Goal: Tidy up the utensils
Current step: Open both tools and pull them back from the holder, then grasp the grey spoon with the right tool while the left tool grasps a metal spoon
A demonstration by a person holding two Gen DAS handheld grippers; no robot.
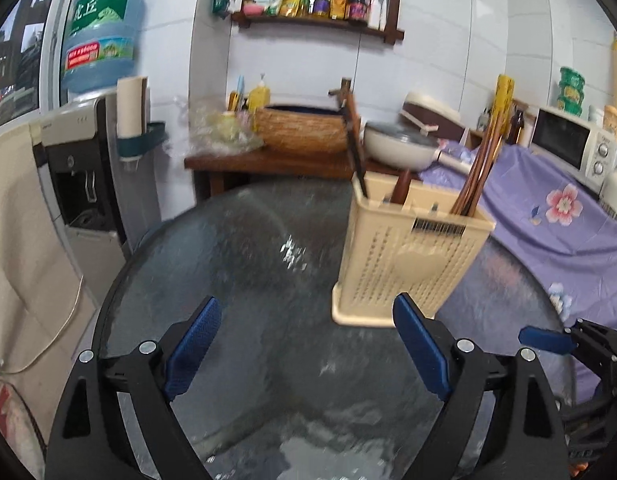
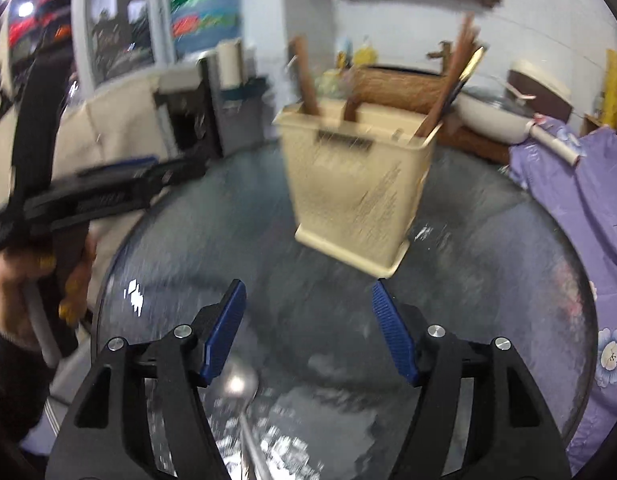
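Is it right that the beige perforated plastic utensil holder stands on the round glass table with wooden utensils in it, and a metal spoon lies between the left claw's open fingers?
Not quite. The metal spoon lies by the right claw, as the right wrist view shows. The left claw has only glass below. The rest holds: the beige perforated plastic utensil holder stands on the round glass table.

The left gripper hangs over the round glass counter, fingers spread, empty. A cream utensil basket holding chopsticks stands near the counter's far right edge.
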